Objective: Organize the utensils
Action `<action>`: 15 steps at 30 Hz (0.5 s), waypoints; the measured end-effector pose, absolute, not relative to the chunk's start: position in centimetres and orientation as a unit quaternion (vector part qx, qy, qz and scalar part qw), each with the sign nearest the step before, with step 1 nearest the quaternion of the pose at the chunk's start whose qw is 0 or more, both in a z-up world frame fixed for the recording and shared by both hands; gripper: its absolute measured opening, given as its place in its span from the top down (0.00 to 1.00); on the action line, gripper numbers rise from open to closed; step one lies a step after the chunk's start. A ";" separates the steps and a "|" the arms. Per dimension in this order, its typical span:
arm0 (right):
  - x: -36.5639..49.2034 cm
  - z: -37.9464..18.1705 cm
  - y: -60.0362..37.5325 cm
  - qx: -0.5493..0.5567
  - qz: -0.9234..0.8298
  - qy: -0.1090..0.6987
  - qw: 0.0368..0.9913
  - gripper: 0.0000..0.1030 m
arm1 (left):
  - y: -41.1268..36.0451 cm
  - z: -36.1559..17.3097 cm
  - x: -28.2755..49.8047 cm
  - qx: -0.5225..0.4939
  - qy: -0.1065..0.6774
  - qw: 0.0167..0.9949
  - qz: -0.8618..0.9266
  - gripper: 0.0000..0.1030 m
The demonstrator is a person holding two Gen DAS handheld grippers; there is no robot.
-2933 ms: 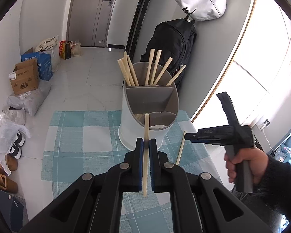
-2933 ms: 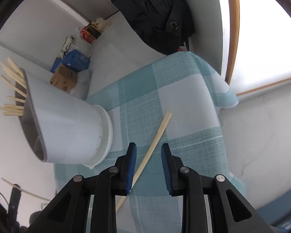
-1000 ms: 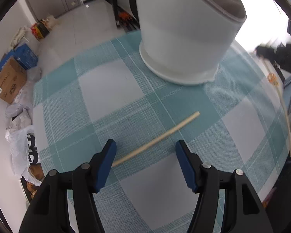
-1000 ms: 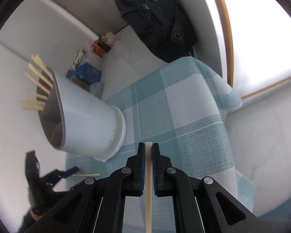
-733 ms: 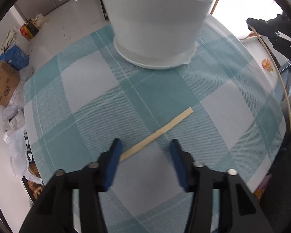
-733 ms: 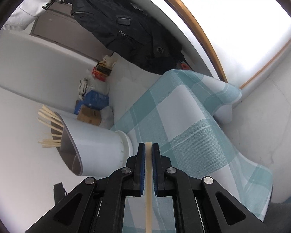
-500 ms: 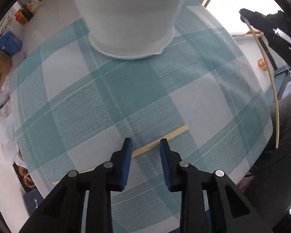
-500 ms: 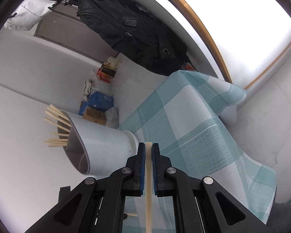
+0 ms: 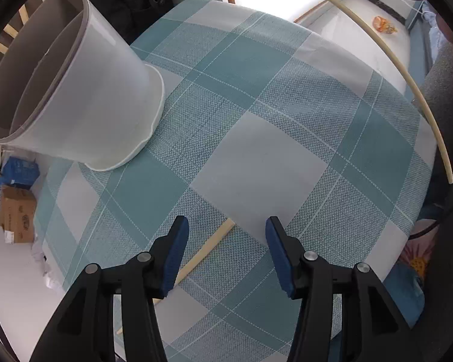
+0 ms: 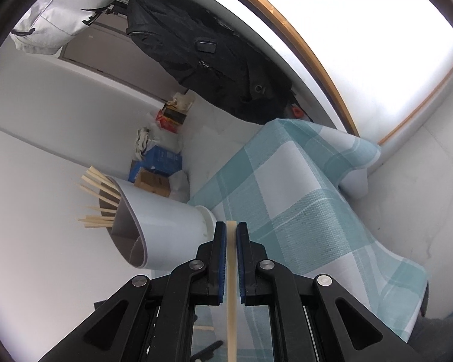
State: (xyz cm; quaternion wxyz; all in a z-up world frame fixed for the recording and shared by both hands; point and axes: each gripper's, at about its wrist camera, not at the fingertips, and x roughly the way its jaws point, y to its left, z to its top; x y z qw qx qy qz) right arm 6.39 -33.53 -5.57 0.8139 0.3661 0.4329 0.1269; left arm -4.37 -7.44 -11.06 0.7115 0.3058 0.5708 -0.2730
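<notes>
A white utensil holder [image 9: 84, 102] with a grey divided inside stands on the teal checked tablecloth [image 9: 256, 96]; several wooden chopsticks [image 10: 96, 199] stick out of its far compartment. One loose chopstick [image 9: 208, 247] lies on the cloth. My left gripper [image 9: 226, 253] is open just above it, the stick nearer the left finger. My right gripper [image 10: 231, 241] is shut on another chopstick [image 10: 231, 271], held in the air beside the holder [image 10: 166, 226]. That held chopstick shows as a long arc in the left wrist view [image 9: 407, 69].
The small table's edges drop off close on all sides. A black backpack [image 10: 214, 60] and a white bag [image 10: 60, 9] hang by the wall behind. Boxes [image 10: 157, 169] sit on the floor.
My left gripper has turned and opened wider over the loose chopstick on the cloth. My right gripper has lifted its chopstick up and away from the table.
</notes>
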 end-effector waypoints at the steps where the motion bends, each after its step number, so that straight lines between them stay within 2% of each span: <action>1: 6.3 -5.5 -33.6 0.366 0.127 0.432 0.815 0.94 | -7.2 -11.1 -4.2 0.301 0.573 0.707 -0.283 0.53; 4: 6.2 -5.4 -33.8 0.364 0.128 0.430 0.816 0.94 | -6.3 -11.2 -4.1 0.289 0.585 0.694 -0.305 0.53; 6: 6.0 -5.3 -33.8 0.363 0.128 0.430 0.816 0.94 | -6.2 -11.1 -4.2 0.294 0.586 0.685 -0.317 0.57; 11: 6.0 -5.2 -33.8 0.361 0.125 0.428 0.819 0.94 | -7.0 -10.8 -5.1 0.310 0.590 0.654 -0.356 0.84; 15: 5.9 -4.9 -33.6 0.352 0.124 0.424 0.825 0.94 | -8.7 -10.6 -4.9 0.333 0.586 0.641 -0.368 0.93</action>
